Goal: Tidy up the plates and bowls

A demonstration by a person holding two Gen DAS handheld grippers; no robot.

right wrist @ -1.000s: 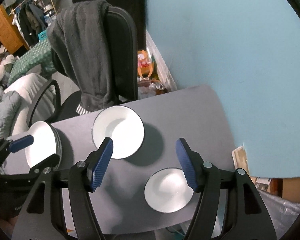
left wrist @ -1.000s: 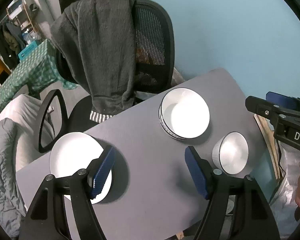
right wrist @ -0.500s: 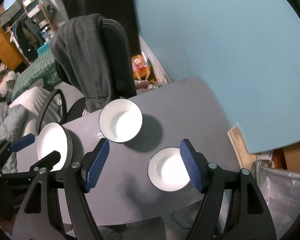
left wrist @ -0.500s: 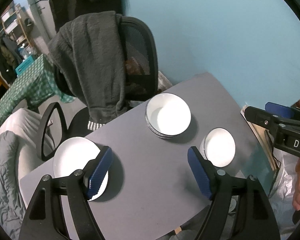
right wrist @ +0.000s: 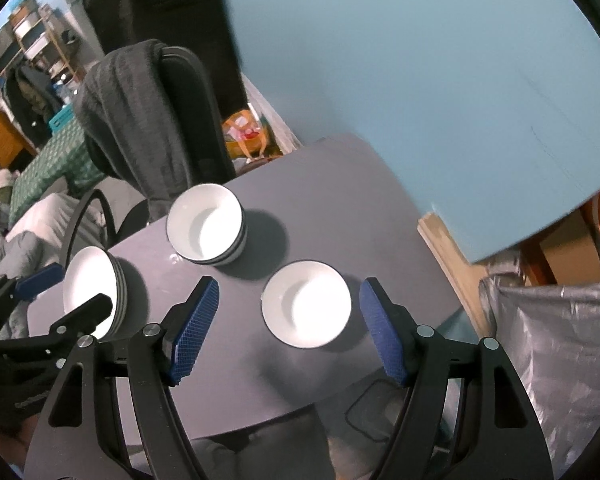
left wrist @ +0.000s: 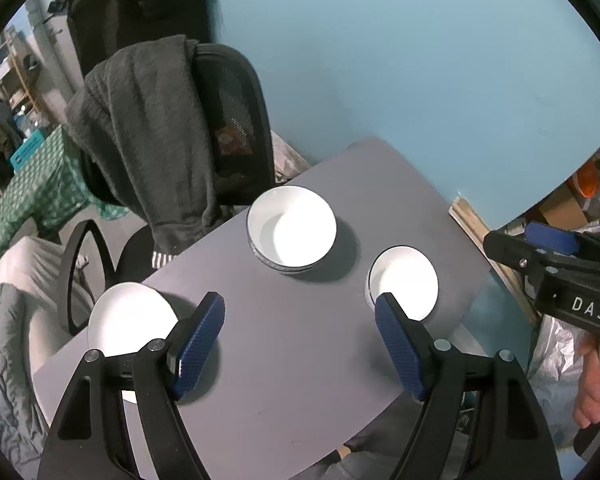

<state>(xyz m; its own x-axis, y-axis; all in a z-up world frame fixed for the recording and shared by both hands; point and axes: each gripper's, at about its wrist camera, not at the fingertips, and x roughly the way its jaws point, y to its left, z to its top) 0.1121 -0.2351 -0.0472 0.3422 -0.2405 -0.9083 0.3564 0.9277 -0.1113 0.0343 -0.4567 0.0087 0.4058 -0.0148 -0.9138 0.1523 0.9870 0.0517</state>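
On the grey table (left wrist: 300, 360) stand a stack of white plates (left wrist: 128, 320) at the left, a stack of larger white bowls (left wrist: 292, 236) at the middle back and a stack of small white bowls (left wrist: 404, 288) at the right. They also show in the right wrist view: plates (right wrist: 88, 292), larger bowls (right wrist: 204, 228), small bowls (right wrist: 306, 308). My left gripper (left wrist: 300, 344) is open and empty, high above the table. My right gripper (right wrist: 288, 328) is open and empty, high above the small bowls.
A black office chair (left wrist: 232, 128) draped with a grey sweater (left wrist: 148, 128) stands behind the table. A light blue wall (left wrist: 420, 60) runs along the back. A silver bag (right wrist: 548, 340) and cardboard lie to the right of the table.
Both grippers have risen and pulled back from the table, so the dishes look smaller and sit lower in both views. Both stay open and empty. The dishes have not moved.
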